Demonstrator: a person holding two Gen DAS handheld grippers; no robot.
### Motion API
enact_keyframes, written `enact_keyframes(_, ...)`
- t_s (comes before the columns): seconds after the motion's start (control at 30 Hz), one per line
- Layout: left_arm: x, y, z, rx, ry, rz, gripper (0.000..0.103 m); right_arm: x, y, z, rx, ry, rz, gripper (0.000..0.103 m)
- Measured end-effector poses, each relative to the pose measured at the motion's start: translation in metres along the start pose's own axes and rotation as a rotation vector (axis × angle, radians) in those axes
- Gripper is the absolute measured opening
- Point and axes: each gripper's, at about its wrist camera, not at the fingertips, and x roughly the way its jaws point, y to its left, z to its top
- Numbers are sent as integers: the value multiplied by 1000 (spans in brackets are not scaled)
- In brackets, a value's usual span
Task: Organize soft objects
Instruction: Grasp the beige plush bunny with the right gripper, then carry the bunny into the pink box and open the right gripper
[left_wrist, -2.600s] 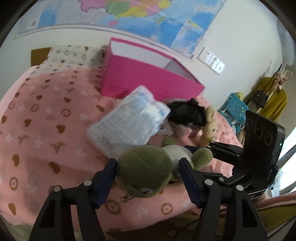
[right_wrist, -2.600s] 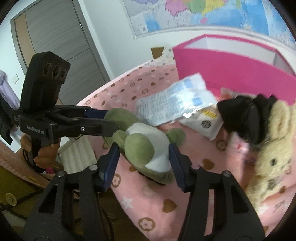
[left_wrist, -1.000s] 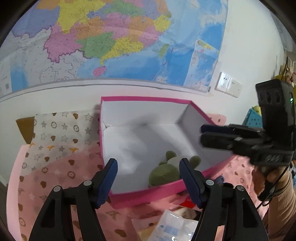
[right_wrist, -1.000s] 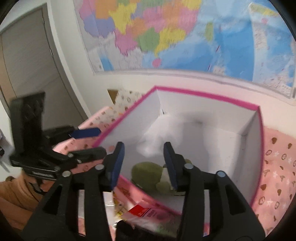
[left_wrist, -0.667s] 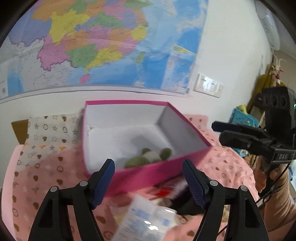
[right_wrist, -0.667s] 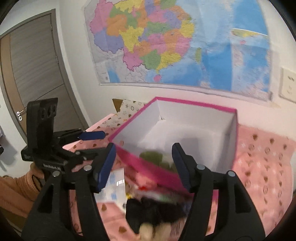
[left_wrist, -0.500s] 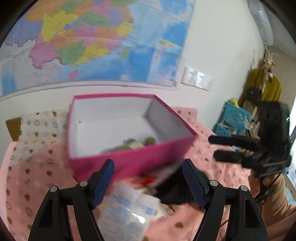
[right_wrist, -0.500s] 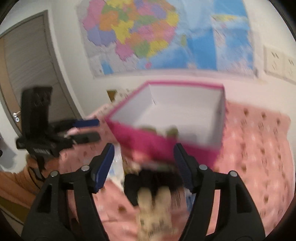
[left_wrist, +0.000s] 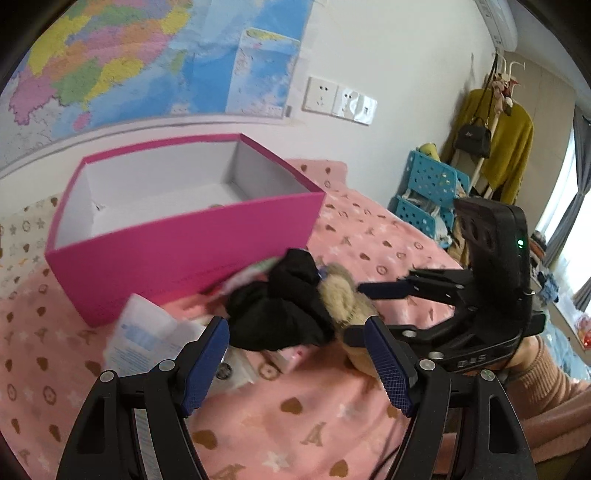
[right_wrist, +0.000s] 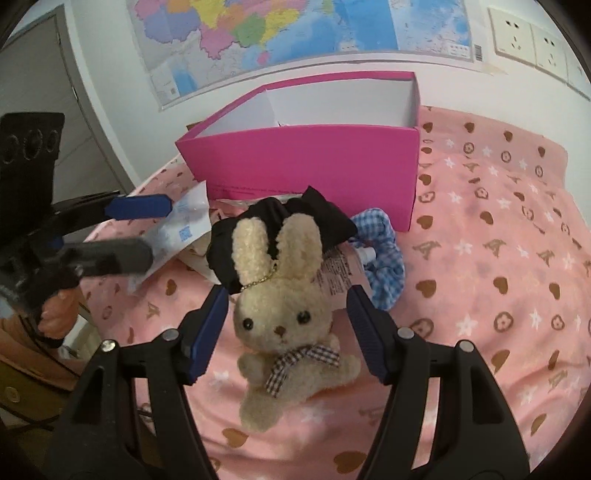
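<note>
A beige plush bunny (right_wrist: 280, 317) lies on the pink bedspread, facing my right gripper (right_wrist: 286, 330). That gripper is open, with its pads either side of the bunny's head and clear of it. A black cloth (right_wrist: 317, 218) is bunched behind the bunny's ears, with a blue checked scrunchie (right_wrist: 386, 269) to its right. My left gripper (left_wrist: 297, 363) is open and empty, just short of the black cloth (left_wrist: 280, 314) and the bunny (left_wrist: 347, 299). The open pink box (left_wrist: 184, 240) stands behind the pile.
A clear plastic packet (left_wrist: 147, 332) and a printed pink pouch (right_wrist: 343, 269) lie in the pile before the box (right_wrist: 314, 166). Each view shows the other gripper (left_wrist: 369, 314) (right_wrist: 147, 230) held by a hand. Blue crates (left_wrist: 428, 188) stand off the bed's right side.
Both grippers, earlier shut on a green plush, left it in the box. They have drawn back and sunk to the pile in front of it. The bunny now lies between the right jaws.
</note>
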Motion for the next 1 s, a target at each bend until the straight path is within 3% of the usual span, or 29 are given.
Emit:
enact_keyframes(0.07, 2, -2, -2, -1, 12, 2, 77, 1, 1, -1, -9, 2, 12, 51)
enact_keyframes(0.3, 7, -10, -7, -2, 36, -36, 77, -18, -3, -8, 11, -36, 12, 49)
enact_keyframes(0.47, 8, -25, -5, 44, 32, -115, 77, -49, -6, -2, 49, -106, 25, 49)
enact_keyframes(0.67, 10, -39, 13, 101, -18, -167, 77, -70, -4, 28, 50, -197, 40, 49)
enact_keyframes(0.8, 9, -42, 34, 129, -63, -160, 76, -68, -2, 56, 34, -239, 58, 49)
enact_keyframes(1.0, 17, -32, 65, 107, -88, -142, 61, -56, -8, 97, 48, -281, 77, 49)
